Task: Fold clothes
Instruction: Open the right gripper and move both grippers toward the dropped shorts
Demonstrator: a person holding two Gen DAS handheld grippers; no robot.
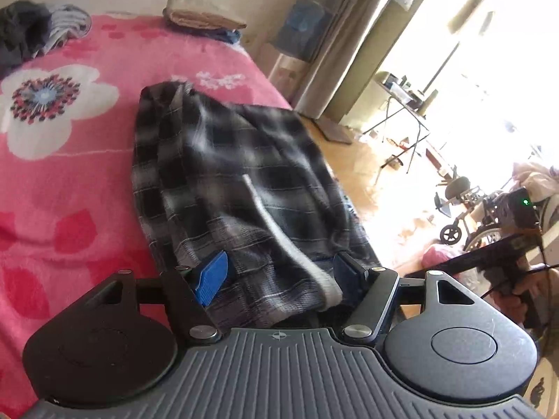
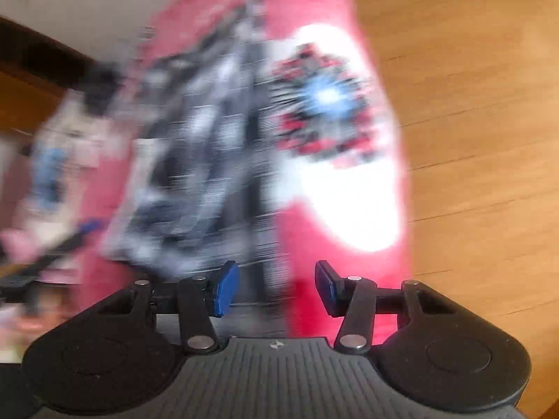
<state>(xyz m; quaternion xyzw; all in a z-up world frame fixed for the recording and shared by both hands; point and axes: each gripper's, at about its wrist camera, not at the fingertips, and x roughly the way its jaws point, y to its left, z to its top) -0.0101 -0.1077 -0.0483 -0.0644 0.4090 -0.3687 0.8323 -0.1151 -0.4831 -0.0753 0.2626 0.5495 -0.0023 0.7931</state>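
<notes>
Left hand-held gripper (image 1: 277, 272), black with blue pads, has its jaws spread wide on either side of the near end of a black, grey and white plaid garment (image 1: 227, 174); the cloth lies between the pads, not pinched. Its long axis runs straight away from this gripper along the edge of a pink fleece blanket with white flowers (image 1: 70, 160), beside the wooden floor (image 1: 349, 174). Right hand-held gripper (image 2: 276, 288) is also wide open and holds nothing; its view is badly blurred, with the garment ahead and to its left. The left is nearer. Farther off lie a folded beige cloth (image 1: 202, 12) and a dark heap of clothes (image 1: 35, 31), neither in the way.
</notes>
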